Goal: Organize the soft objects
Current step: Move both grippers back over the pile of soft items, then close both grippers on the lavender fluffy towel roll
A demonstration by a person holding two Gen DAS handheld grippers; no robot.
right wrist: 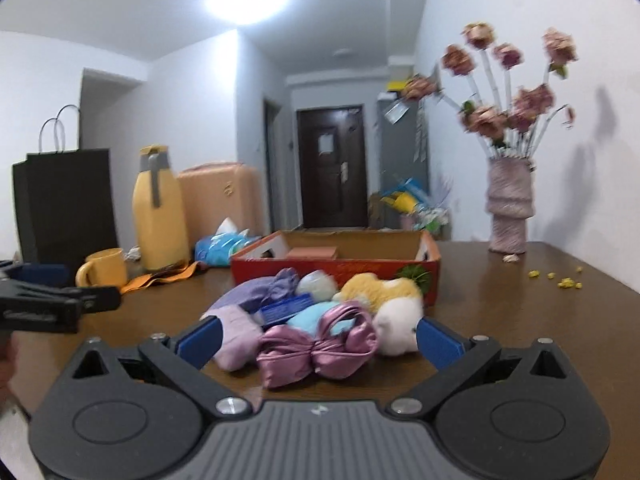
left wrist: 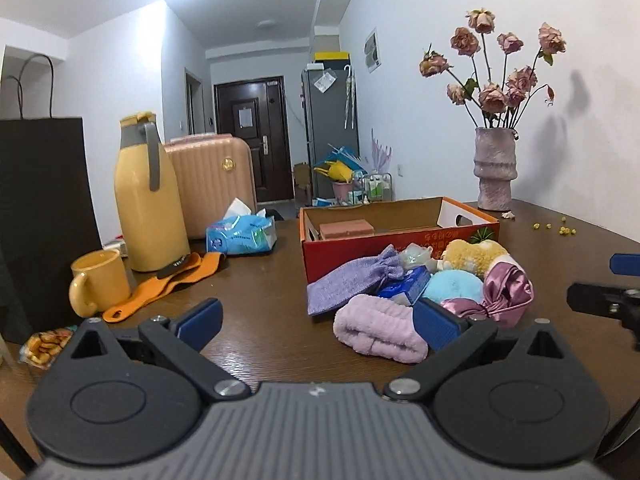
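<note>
Pile: a heap of soft things is lying on the bench [left wrist: 256, 280] just in front of the red cardboard box [left wrist: 400, 236], touching its near wall.
Contents: a lilac rolled towel [left wrist: 378, 330], a purple drawstring pouch [left wrist: 352, 280], a pink satin bow [right wrist: 320, 350], a blue puff [left wrist: 452, 286], a yellow plush [left wrist: 476, 254] and a blue tissue packet [left wrist: 404, 286] are crowding together.
Box: it is sitting open, holding only a pinkish block [left wrist: 346, 228] at the back, so it is likely serving as the place to put things.
Left tool: the left tool [left wrist: 320, 326] is hovering low over the bench with its jaws spread wide, gripping nothing; its right pad is sitting just beside the towel.
Right tool: the right tool [right wrist: 318, 340] is standing fully wide, bracketing the bow without pressing on it.
Handling: everything is looking light and squashy; the satin is probably slippery, so pinching the bow at its knotted middle seems safest, and the towel across the middle of its roll.
Left view only: it is showing the towel whole and a snack packet [left wrist: 44, 346] at the near left edge.
Right view only: it is showing the bow front-on and a white plush part [right wrist: 398, 330], though it is blurring somewhat.
Both views: each is catching the other tool at its edge.
</note>
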